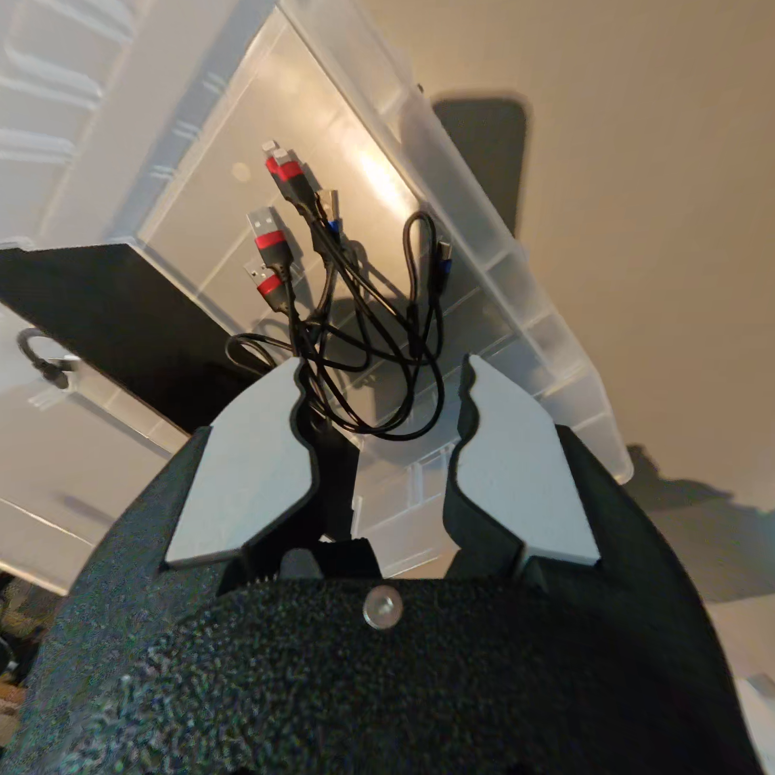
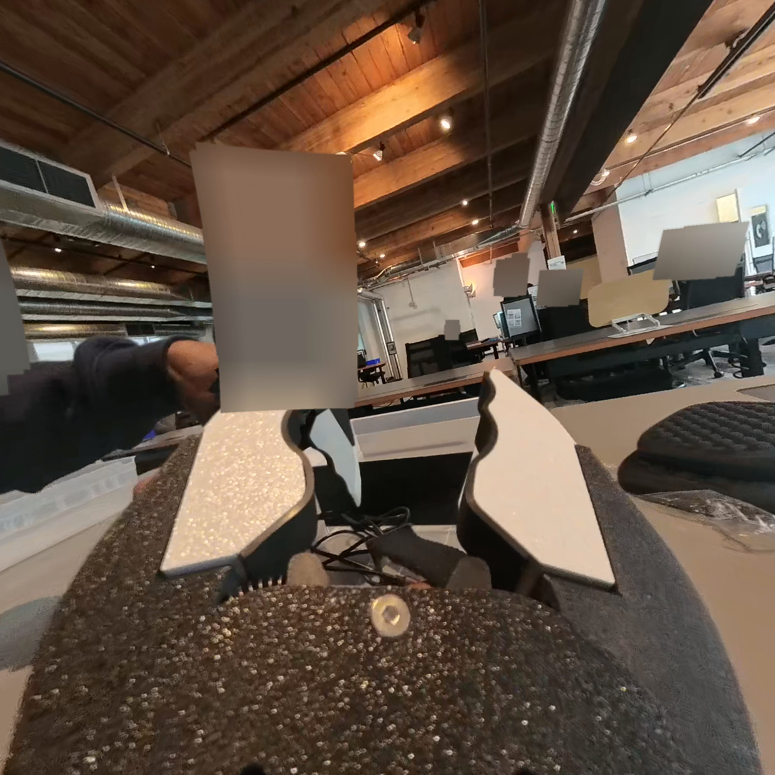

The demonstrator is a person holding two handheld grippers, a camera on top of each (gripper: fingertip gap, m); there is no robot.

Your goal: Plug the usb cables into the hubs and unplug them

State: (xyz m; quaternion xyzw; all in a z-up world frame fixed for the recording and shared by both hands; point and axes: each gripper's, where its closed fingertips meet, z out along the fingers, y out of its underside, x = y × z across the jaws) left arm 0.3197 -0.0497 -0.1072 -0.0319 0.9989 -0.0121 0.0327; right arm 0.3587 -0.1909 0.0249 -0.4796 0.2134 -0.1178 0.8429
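left claw point(image 1: 379, 379): jaws apart, nothing held, poised over a clear bin point(image 1: 495, 268) on the tabletop point(image 1: 629, 126). the cables point(image 1: 335, 302) lie tangled in the bin, loops at 6 o'clock, red plugs point(image 1: 270, 247) fanned toward 11 o'clock. right claw point(image 2: 386, 423): jaws apart, empty, aimed across the room. no hub identifiable. handling estimate: cables light, limp, prone to snag together; plug housings are rigid. grip one red housing across its flat sides, not the cord.

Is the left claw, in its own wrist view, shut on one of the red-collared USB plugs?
No. The left claw stands open, with the red-collared USB plugs lying beyond its tips, ungripped.
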